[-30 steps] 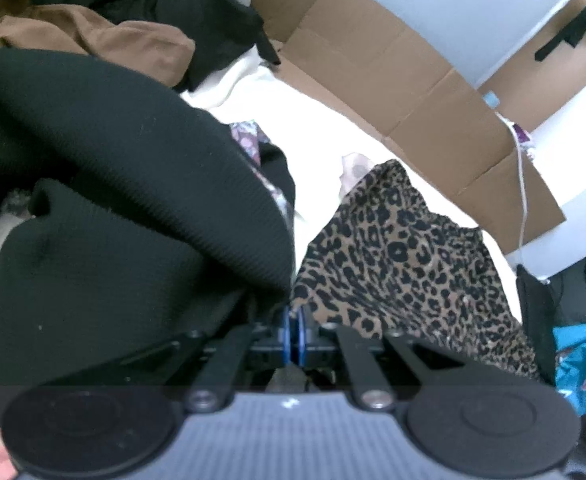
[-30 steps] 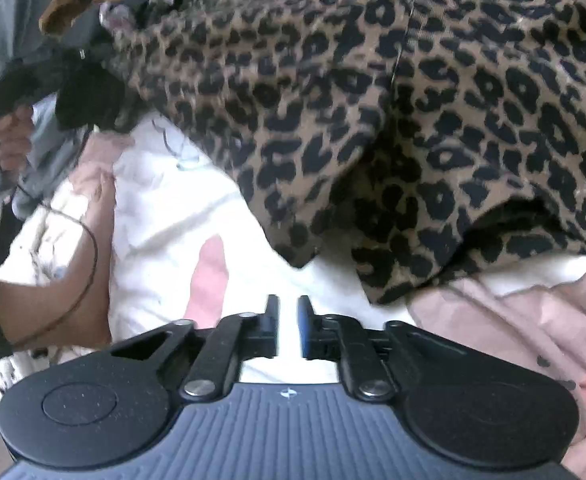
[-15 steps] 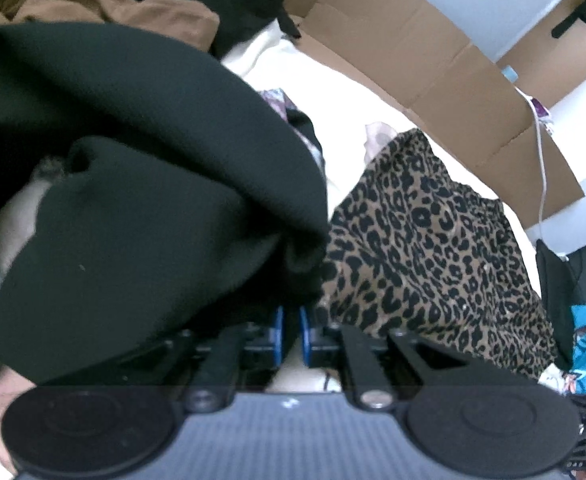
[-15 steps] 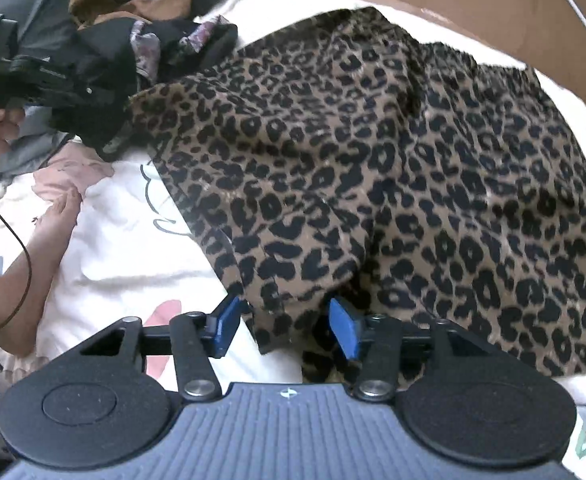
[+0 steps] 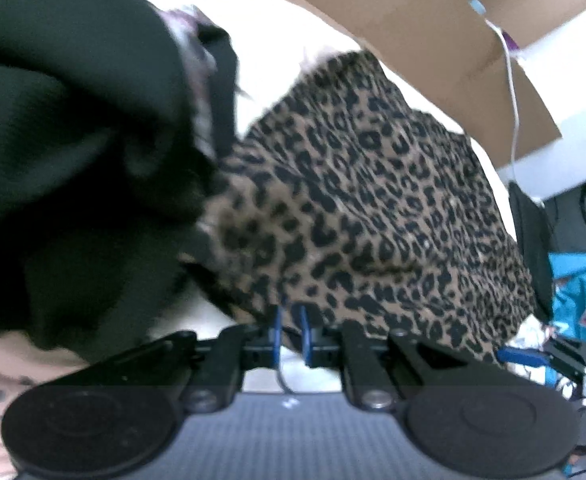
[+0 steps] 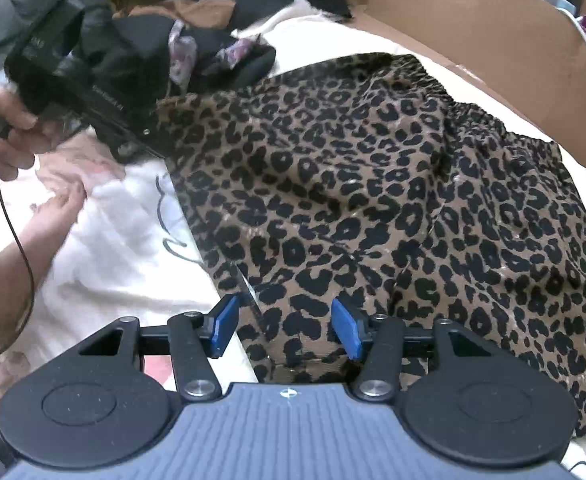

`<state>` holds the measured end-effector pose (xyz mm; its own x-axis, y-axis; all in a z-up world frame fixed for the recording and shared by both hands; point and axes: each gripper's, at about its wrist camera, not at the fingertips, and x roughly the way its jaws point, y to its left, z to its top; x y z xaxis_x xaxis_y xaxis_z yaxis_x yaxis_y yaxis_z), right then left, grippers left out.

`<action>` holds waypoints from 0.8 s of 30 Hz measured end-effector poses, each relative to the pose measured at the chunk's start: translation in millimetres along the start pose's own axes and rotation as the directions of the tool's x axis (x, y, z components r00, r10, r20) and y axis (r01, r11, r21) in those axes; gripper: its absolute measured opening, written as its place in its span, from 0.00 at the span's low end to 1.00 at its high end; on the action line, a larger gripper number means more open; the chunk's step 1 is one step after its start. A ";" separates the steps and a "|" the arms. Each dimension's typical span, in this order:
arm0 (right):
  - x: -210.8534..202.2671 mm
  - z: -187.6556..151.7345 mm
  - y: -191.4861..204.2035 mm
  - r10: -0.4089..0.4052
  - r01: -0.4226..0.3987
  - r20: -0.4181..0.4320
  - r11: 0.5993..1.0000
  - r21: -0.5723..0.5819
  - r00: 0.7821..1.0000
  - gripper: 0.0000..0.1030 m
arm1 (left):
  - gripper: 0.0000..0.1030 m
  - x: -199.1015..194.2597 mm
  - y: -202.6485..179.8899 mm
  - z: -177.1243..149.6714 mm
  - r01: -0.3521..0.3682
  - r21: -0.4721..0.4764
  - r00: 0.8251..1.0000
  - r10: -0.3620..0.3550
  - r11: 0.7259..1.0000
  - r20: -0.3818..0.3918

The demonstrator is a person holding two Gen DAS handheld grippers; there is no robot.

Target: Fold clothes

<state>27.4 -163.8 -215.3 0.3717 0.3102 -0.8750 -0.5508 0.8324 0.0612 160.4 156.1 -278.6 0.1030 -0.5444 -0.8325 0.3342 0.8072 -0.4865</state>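
Leopard garment (image 6: 373, 184) between parted jaws.

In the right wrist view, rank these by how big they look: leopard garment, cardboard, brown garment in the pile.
1. Leopard garment, which fills most of the frame.
2. Cardboard, a long band behind it, cut off by the frame edge.
3. Brown garment, small, far back and partly buried, so its true size is unsure.

Bedroom: bedsheet (image 6: 105, 264), heaped clothes (image 6: 181, 4)
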 end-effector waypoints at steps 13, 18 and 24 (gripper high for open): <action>17.9 -12.6 6.9 0.018 -0.020 -0.018 0.995 -0.103 1.000 0.21 | 0.34 41.7 -9.5 -18.2 0.093 -0.123 0.987 -0.108 0.988 -0.120; 17.7 -19.0 5.2 0.056 -0.061 -0.052 0.994 -0.086 0.997 0.01 | 0.36 48.1 -11.6 -24.2 0.143 -0.176 0.974 -0.169 0.974 -0.147; 10.3 -19.1 -3.4 0.072 -0.075 -0.056 0.996 -0.042 0.996 0.00 | 0.37 54.5 -11.6 -25.7 0.180 -0.228 0.969 -0.212 0.957 -0.127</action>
<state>18.8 -172.2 -233.7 0.2880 0.3433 -0.8940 -0.6081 0.7867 0.1061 138.1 123.0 -325.2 -0.0903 -0.6696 -0.7372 0.1250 0.7267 -0.6755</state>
